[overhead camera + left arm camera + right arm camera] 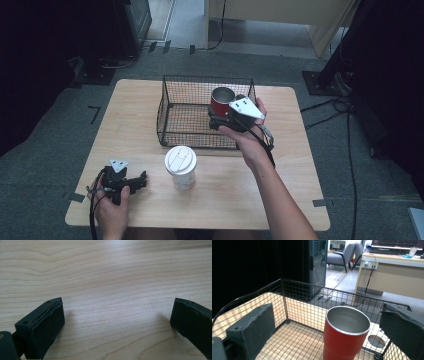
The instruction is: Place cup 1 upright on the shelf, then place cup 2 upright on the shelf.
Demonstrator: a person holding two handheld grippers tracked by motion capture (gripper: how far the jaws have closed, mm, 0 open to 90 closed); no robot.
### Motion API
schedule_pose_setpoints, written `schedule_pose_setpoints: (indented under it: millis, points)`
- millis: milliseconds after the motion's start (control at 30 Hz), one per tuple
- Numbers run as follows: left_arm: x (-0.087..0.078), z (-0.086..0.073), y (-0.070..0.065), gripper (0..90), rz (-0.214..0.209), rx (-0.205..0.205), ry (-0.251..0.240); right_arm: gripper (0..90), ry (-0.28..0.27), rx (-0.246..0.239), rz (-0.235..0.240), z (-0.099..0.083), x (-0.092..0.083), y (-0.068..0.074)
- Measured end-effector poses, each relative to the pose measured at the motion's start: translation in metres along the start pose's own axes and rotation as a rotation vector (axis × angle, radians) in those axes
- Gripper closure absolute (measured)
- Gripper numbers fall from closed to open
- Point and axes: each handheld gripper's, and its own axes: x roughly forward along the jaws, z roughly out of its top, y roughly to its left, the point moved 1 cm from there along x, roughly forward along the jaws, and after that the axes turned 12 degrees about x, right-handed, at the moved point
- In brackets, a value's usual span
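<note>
A red tumbler [346, 336] with silver inside, black wire basket [170, 107], white lidded cup [181, 166], pale wood-grain table [290, 175].

A white paper cup with a lid [180, 166] is standing upright on the desk [295, 165], near its front edge and well apart from the wire mesh behind it. Grey carpet [350, 165] is lying around the desk, with black cables [327, 107] trailing across it at the right. Farther off, a grey office chair [342, 255] is standing beside a beige counter [392, 277].
</note>
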Motion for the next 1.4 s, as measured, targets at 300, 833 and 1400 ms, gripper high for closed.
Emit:
schedule_pose_setpoints:
  millis: [300,833,1400]
  points:
    - [0.000,0.000,0.000,0.1,0.000,0.000,0.001,0.3,0.005,-0.028,0.046,-0.021,-0.033,0.004]
    - [0.000,0.000,-0.001,0.1,-0.001,0.000,0.000,0.3,0.038,-0.024,0.130,-0.069,-0.080,0.016]
    - [0.000,0.000,-0.001,0.1,-0.001,0.003,-0.002,0.3,0.088,-0.007,0.169,-0.118,-0.100,0.023]
